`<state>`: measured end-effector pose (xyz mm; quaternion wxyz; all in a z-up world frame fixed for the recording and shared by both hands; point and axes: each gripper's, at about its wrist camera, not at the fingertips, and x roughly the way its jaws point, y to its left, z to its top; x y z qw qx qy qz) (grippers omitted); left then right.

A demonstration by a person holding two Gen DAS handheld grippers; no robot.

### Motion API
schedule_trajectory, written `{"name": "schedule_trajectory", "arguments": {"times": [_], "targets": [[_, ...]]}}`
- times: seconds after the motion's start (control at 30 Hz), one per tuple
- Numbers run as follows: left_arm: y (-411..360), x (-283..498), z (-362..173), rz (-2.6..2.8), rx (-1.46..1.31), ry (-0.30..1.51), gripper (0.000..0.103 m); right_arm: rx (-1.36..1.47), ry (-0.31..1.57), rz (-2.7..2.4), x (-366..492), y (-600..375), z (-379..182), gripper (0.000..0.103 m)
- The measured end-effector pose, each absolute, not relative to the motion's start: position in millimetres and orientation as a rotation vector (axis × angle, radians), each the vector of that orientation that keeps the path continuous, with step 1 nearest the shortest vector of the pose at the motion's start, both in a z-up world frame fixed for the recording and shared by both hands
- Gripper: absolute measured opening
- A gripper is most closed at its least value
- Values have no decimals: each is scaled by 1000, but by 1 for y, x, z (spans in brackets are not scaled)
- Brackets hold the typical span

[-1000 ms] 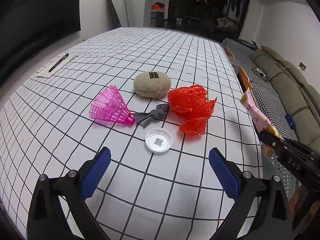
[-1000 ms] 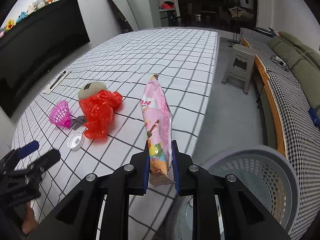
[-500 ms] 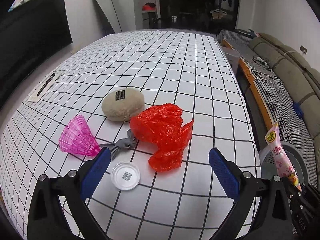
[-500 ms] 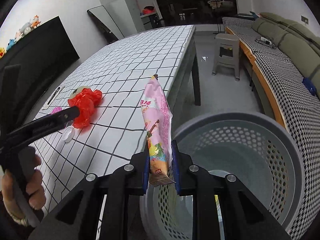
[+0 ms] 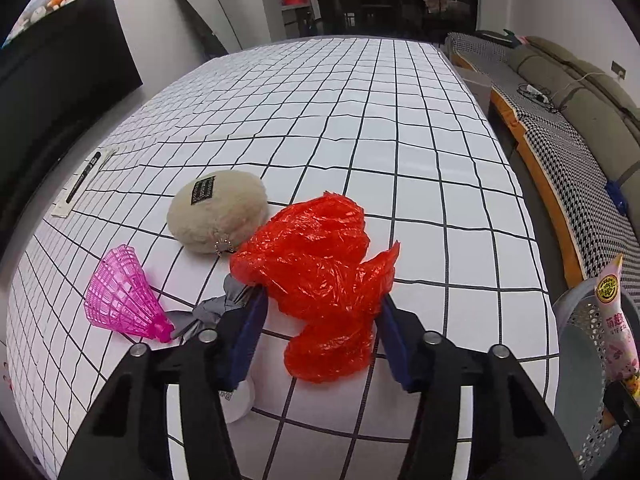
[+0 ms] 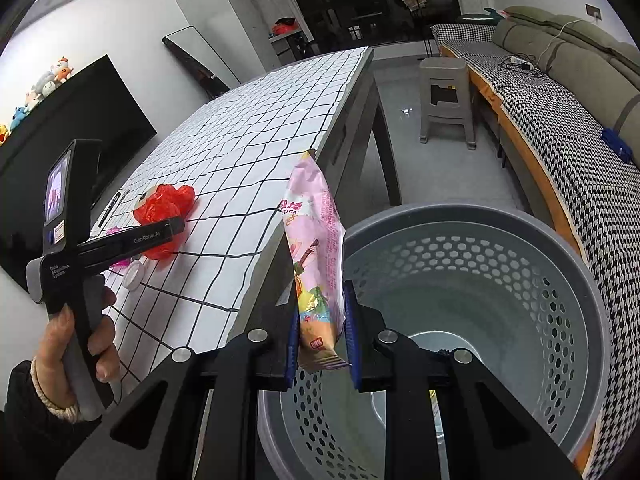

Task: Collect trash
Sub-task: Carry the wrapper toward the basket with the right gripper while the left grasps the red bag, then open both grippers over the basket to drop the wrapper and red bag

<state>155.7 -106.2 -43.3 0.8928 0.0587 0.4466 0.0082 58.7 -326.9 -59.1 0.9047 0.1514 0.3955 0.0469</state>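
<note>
Left gripper (image 5: pixel 320 332) has its jaws apart, one on each side of the crumpled red plastic bag (image 5: pixel 320 284) on the checked table (image 5: pixel 360 128) — pads close to the bag, contact unclear. Crowding its left finger: one grey bow (image 5: pixel 216 310), one pink shuttlecock (image 5: pixel 120 300), one white cap (image 5: pixel 238 400) partly hidden under the finger. One beige plush pouch (image 5: pixel 218 210) sits just behind the bag, touching it. One pen (image 5: pixel 82 178) near the far-left edge. Right gripper (image 6: pixel 322 348) is clamped on one pink snack wrapper (image 6: pixel 318 256), held upright over the rim of the one grey perforated basket (image 6: pixel 540 280) beside the table.
</note>
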Motion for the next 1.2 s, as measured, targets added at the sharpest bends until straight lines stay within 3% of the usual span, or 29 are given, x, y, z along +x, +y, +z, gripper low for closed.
{"name": "schedule_trajectory", "arguments": {"times": [0.1, 0.67, 1.2], "targets": [[-104, 150, -39, 1, 116, 920, 40, 311, 817, 95, 56, -325, -59, 19], [-138, 46, 10, -235, 108, 786, 40, 292, 792, -7, -8, -332, -36, 19], [-238, -10, -13, -498, 202, 831, 40, 336, 832, -187, -77, -397, -52, 19]]}}
